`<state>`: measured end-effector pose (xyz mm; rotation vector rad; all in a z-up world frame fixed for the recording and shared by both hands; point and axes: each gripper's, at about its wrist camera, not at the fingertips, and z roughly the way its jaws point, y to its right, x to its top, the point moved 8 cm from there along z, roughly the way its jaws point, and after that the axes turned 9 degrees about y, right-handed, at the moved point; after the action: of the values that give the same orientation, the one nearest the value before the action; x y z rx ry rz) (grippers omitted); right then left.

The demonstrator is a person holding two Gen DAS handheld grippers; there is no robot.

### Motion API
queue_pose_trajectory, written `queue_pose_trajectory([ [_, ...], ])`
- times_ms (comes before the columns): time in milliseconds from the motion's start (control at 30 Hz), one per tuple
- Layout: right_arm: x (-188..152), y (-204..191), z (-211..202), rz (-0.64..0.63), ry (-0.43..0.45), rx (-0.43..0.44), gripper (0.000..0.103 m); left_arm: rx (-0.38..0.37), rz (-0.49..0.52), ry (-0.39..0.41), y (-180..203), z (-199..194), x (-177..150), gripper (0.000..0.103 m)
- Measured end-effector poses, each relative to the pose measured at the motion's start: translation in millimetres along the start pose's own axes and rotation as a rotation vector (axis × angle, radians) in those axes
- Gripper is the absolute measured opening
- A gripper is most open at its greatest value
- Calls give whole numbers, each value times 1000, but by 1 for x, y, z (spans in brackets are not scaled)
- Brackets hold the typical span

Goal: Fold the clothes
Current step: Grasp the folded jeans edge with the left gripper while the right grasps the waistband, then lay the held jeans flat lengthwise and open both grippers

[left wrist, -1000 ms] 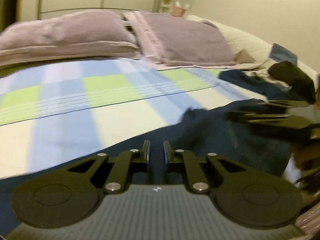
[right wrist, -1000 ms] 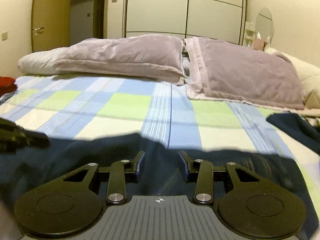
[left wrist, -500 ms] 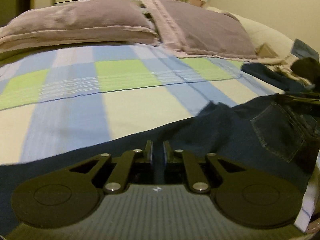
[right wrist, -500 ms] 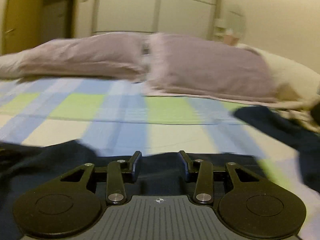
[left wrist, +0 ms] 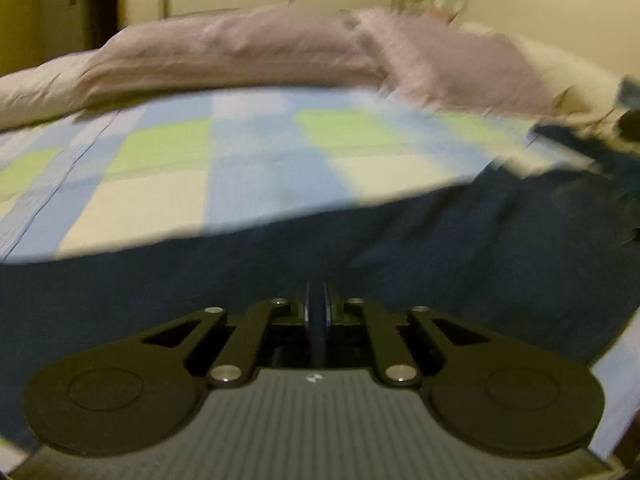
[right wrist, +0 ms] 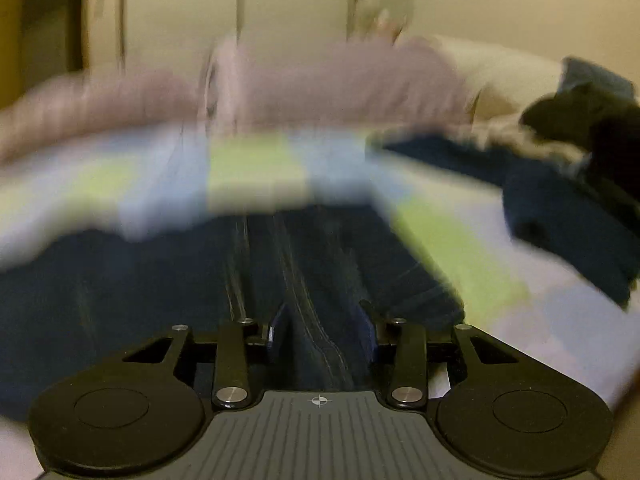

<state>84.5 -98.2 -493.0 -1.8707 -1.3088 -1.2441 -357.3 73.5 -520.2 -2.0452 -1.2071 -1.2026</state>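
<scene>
- The left gripper [left wrist: 316, 304] is sitting with its fingers pressed almost together, and a thin strip of dark blue cloth is showing pinched between them, so I am judging it to be clamped on the jeans [left wrist: 360, 256].
- The right gripper [right wrist: 320, 332] is standing with its fingers well apart; a stitched seam of the jeans [right wrist: 304, 280] is running up between them, but neither pad is pressing on it.
- The jeans are lying on the checked bedspread [left wrist: 224, 168] directly ahead of both tools, spreading off to either side of each.
- Step in hand, as I judge it: the denim is being laid out or drawn over for a fold, with one side held and the other free. Both views are blurring, so how far the fold stands I cannot tell.
- The next move is calling for the right gripper to be closing on a firm edge or seam, level with the left, so the cloth travels evenly.
- Only the right view is showing the seam lines and, far off to its right, a heap of other dark clothes [right wrist: 576, 200].
- Only the left view is showing the grip itself; the lilac pillows [left wrist: 248, 56] beyond the bedspread are reading more clearly there.
</scene>
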Motion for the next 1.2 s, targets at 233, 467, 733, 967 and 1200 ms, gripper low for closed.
queue_pose_trajectory([
  [233, 10, 29, -42, 447, 46, 21, 40, 20, -93, -2, -25, -34, -2, 8],
  [467, -8, 82, -47, 996, 59, 68, 31, -10, -151, -10, -28, -38, -7, 8],
  [733, -6, 79, -47, 916, 82, 9, 12, -17, -130, -22, -26, -33, -13, 8],
  [967, -19, 59, -35, 654, 5, -133, 17, 6, -63, -20, -22, -30, -14, 8],
  [1200, 10, -3, -77, 276, 138, -159, 27, 14, -69, -3, -18, -48, -9, 8],
])
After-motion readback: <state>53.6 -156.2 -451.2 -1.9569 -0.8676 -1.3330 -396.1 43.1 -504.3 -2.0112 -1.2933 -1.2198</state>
